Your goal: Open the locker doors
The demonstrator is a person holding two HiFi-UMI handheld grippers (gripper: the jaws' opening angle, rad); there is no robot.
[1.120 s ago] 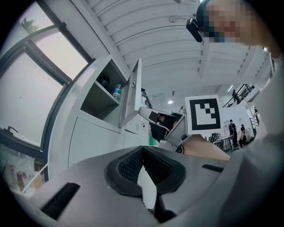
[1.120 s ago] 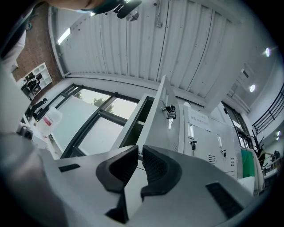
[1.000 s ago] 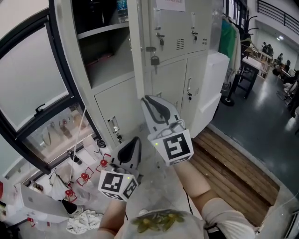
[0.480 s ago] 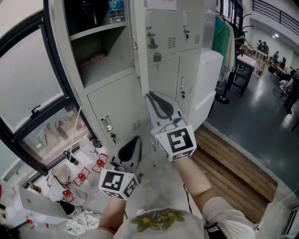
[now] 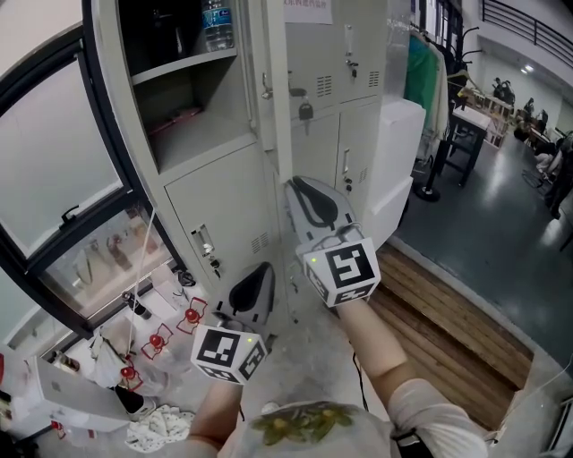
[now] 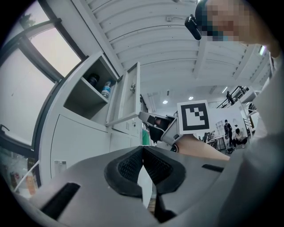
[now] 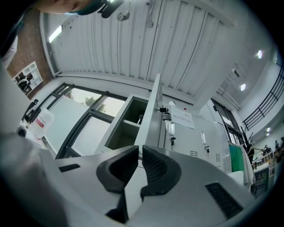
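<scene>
On your far left is 1 big window [image 5: 54, 170]. Under it the floor is messy, with small red things [image 5: 163, 338] and 1 white cloth [image 5: 161, 425].

Next comes the locker. 1 locker door [image 5: 269, 80] up top stands open, with its thin edge turned to you. In the open box behind it stands 1 water bottle [image 5: 215, 20]. You can see 5 shut doors. 1 of them is the low door [image 5: 224, 210] under the open box.

Your left gripper [image 5: 258, 271] is low, near that low door but not touching it. Its jaws are pressed together and hold nothing.

Your right gripper [image 5: 300, 185] is higher, just below the open door's edge. Its jaws are almost together, with nothing in them. The open door's edge stands right ahead of it.

1 padlock [image 5: 306, 111] hangs on a shut door just past the open one.

To the right are 1 tall white box [image 5: 398, 152], 1 green cloth [image 5: 419, 72] hanging, and wooden floor boards [image 5: 448, 313].
</scene>
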